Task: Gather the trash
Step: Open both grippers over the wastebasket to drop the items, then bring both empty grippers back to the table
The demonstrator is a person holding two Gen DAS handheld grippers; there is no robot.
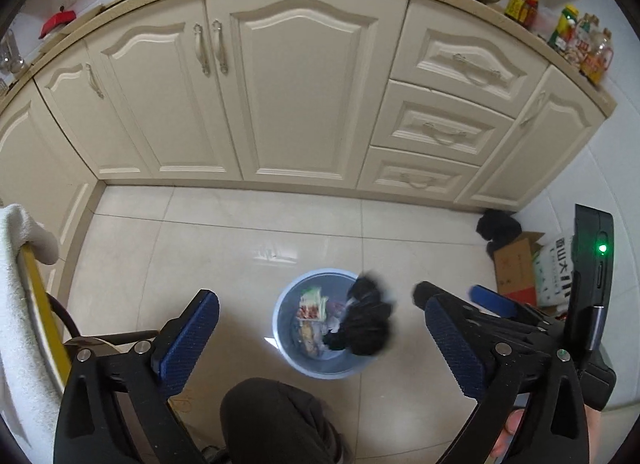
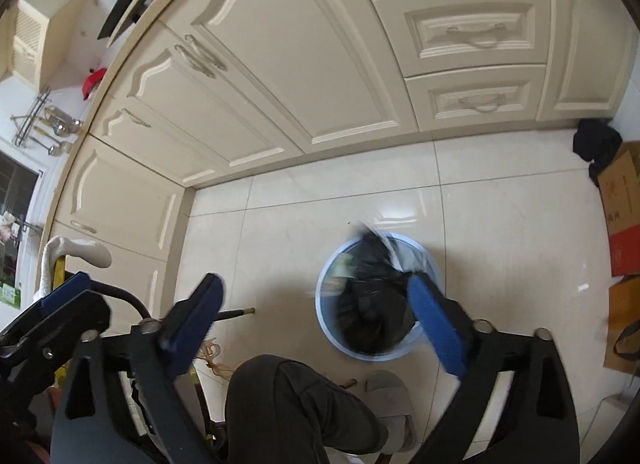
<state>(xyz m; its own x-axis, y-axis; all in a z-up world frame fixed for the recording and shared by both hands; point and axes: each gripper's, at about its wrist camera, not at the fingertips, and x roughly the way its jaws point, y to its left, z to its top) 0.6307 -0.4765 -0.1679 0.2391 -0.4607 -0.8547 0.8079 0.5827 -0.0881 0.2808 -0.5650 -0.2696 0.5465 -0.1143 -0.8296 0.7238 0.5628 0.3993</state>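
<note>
While both grippers point down at the tiled floor (image 1: 224, 232), the left gripper (image 1: 320, 336) has its blue fingers (image 1: 192, 340) spread wide with nothing between them. Between the two grippers, out in the open floor away from the cabinets (image 1: 296, 87), stands a blue bin (image 1: 280, 328) holding food wrappers (image 1: 312, 306). A black bag (image 1: 366, 324), blurred, sits over the bin's right side, touching neither gripper. The right gripper (image 2: 316, 328) likewise has its fingers (image 2: 436, 328) wide apart and empty. A cardboard box (image 1: 514, 268) rests near the floor's right edge.
</note>
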